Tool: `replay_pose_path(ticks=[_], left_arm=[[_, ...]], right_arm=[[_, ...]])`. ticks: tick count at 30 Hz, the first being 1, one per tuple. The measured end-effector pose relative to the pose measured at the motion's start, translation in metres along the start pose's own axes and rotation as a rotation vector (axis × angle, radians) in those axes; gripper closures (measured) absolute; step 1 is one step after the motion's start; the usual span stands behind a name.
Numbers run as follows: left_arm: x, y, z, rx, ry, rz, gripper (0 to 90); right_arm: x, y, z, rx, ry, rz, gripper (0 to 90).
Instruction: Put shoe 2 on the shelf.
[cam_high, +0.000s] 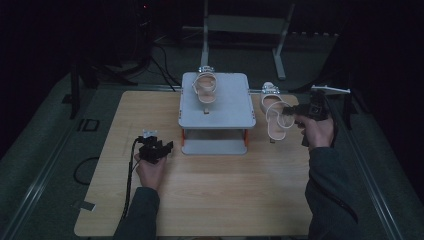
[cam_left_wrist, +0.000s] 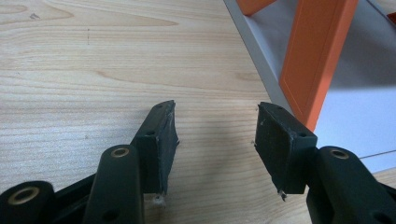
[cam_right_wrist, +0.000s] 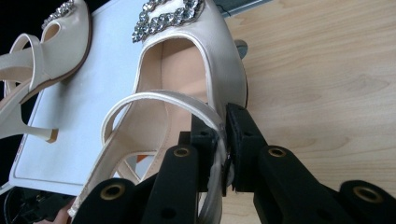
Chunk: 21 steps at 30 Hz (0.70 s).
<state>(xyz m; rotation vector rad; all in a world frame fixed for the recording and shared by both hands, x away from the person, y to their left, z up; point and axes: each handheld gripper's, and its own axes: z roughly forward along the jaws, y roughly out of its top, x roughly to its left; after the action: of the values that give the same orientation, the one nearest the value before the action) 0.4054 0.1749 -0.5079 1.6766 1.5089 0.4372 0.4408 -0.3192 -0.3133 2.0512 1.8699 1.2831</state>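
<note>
No legible text, label, brand, number or sign anywhere on table, rack or shoes.

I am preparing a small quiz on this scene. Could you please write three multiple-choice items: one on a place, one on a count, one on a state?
1. Where does one sandal stand?
A. on the shelf's top
B. on the floor
C. on a chair

2. How many sandals are there?
A. one
B. two
C. four

3. How is the left gripper?
A. shut on a sandal
B. open, empty
C. holding a cable

Answers: 1 A, it sits on the grey top board. 2 B, the right gripper grips the second sandal by its strap. 3 B, bare table shows between its jaws.
</note>
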Motion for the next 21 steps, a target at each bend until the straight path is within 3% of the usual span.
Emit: replay_pose_path(ticks=[10, 18, 21], left_arm=[[0.000, 0.000, 0.000, 0.000, -0.001, 0.000, 48.3], [0.000, 0.000, 0.000, 0.002, 0.001, 0.000, 48.3], [0.000, 0.000, 0.000, 0.004, 0.002, 0.003, 48.4]], right_arm=[[0.014, 0.017, -0.002, -0.007, 0.025, -0.001, 82.9], [0.034, 0.029, 0.000, -0.012, 0.029, -0.012, 82.9], [0.041, 0.032, 0.003, -0.003, 0.060, -0.005, 82.9]])
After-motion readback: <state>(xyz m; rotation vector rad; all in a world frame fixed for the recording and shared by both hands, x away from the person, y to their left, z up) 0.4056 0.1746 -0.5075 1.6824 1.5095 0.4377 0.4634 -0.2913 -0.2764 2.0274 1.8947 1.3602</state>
